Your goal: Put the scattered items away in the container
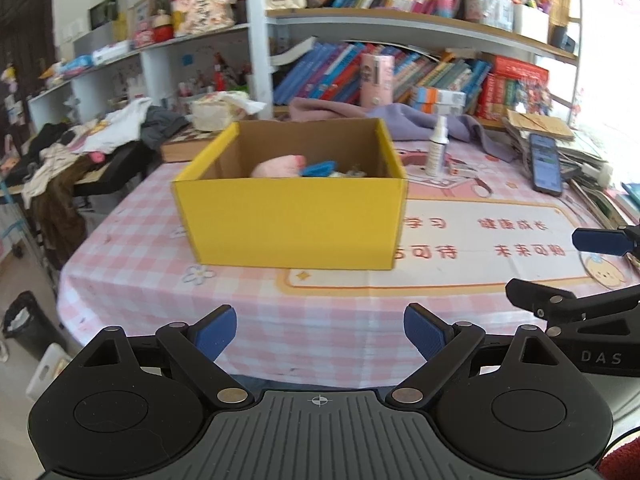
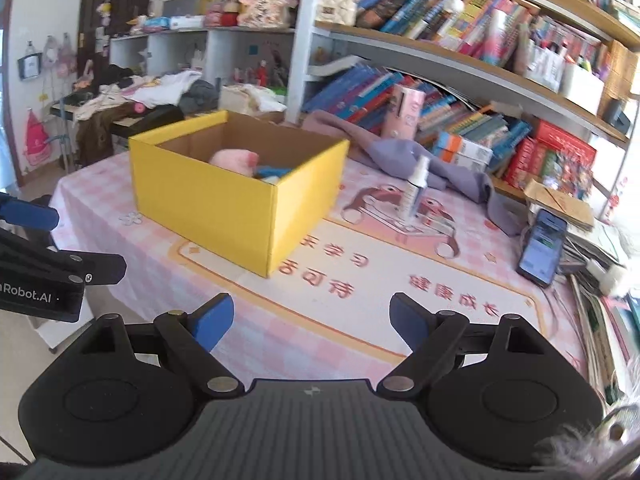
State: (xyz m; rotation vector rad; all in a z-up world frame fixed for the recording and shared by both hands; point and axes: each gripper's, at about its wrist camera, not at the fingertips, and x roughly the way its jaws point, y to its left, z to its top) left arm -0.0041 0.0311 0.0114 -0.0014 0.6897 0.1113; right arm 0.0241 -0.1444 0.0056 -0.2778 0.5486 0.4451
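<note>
A yellow cardboard box [image 1: 288,220] stands open on the pink checked tablecloth; it also shows in the right wrist view [image 2: 208,204]. Inside lie a pink soft toy [image 1: 280,166] [image 2: 234,160] and a blue item [image 1: 318,169] [image 2: 272,171]. A white spray bottle [image 1: 437,148] [image 2: 415,190] stands upright to the right of the box. My left gripper [image 1: 319,334] is open and empty, held near the table's front edge. My right gripper [image 2: 311,322] is open and empty, over the tablecloth's front right part.
A phone [image 1: 546,164] [image 2: 542,246] lies at the table's right by stacked papers [image 1: 580,152]. A purple cloth [image 1: 420,116] [image 2: 420,160] lies behind the box. Bookshelves [image 2: 460,60] stand behind the table. A clothes pile [image 1: 100,132] is to the left. A black bin [image 1: 28,324] sits on the floor.
</note>
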